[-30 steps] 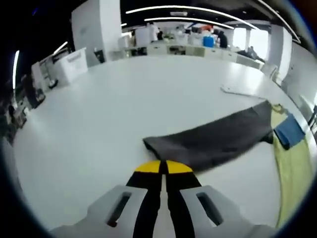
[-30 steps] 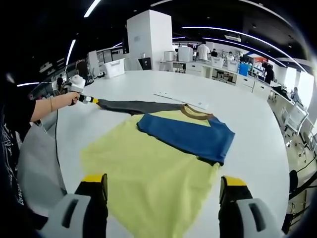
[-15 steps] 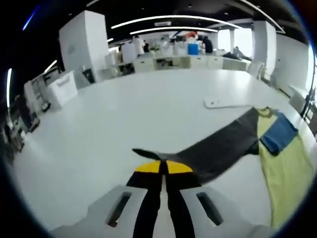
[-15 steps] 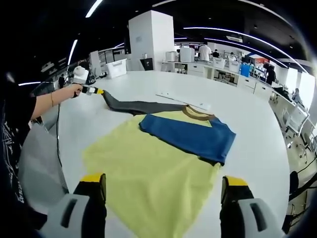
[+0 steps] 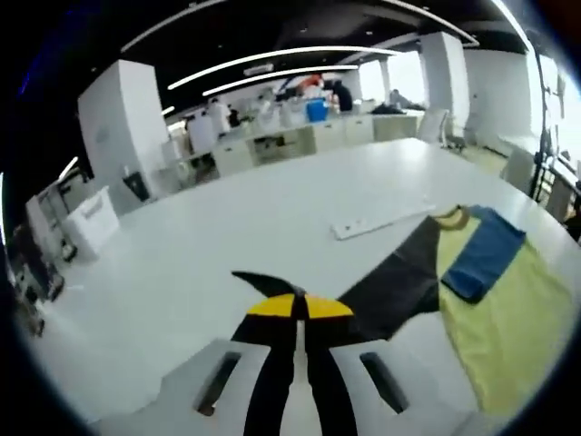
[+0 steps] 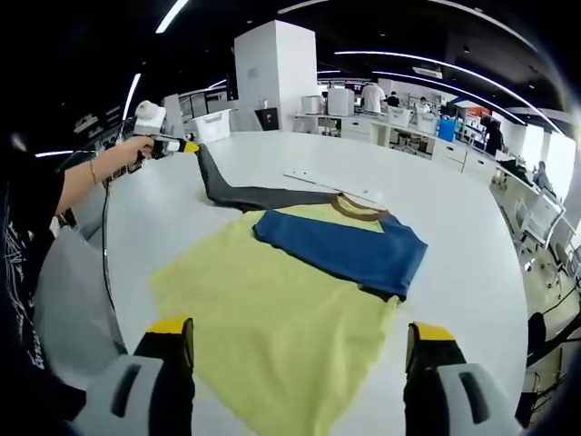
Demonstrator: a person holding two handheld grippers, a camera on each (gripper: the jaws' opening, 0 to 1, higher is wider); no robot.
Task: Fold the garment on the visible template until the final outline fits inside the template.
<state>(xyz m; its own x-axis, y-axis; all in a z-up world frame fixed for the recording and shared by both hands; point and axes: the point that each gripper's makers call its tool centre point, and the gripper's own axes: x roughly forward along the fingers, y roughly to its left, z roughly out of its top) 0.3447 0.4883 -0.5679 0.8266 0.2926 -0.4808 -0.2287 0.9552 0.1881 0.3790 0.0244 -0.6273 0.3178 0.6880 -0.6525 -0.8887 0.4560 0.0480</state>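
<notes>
A yellow shirt (image 6: 272, 336) lies flat on the white table (image 6: 463, 209), its blue sleeve (image 6: 345, 250) folded across the chest. My left gripper (image 6: 186, 145) is shut on the cuff of the dark grey sleeve (image 6: 245, 193) and holds it up off the table, so the sleeve slopes down to the brown collar (image 6: 359, 209). In the left gripper view the closed yellow-tipped jaws (image 5: 296, 304) pinch the grey sleeve (image 5: 390, 282), with the blue sleeve (image 5: 486, 254) and yellow body (image 5: 508, 327) beyond. My right gripper (image 6: 298, 331) is open above the shirt's hem, holding nothing.
A flat white strip (image 6: 331, 184) lies on the table just beyond the collar, also seen as the white strip (image 5: 381, 221). A person's hand (image 6: 118, 163) holds the left gripper. Desks, white cabinets and people stand far behind the table.
The left gripper has risen and swung toward the shirt, lifting the grey sleeve's cuff off the table. The right gripper and the rest of the shirt have stayed still.
</notes>
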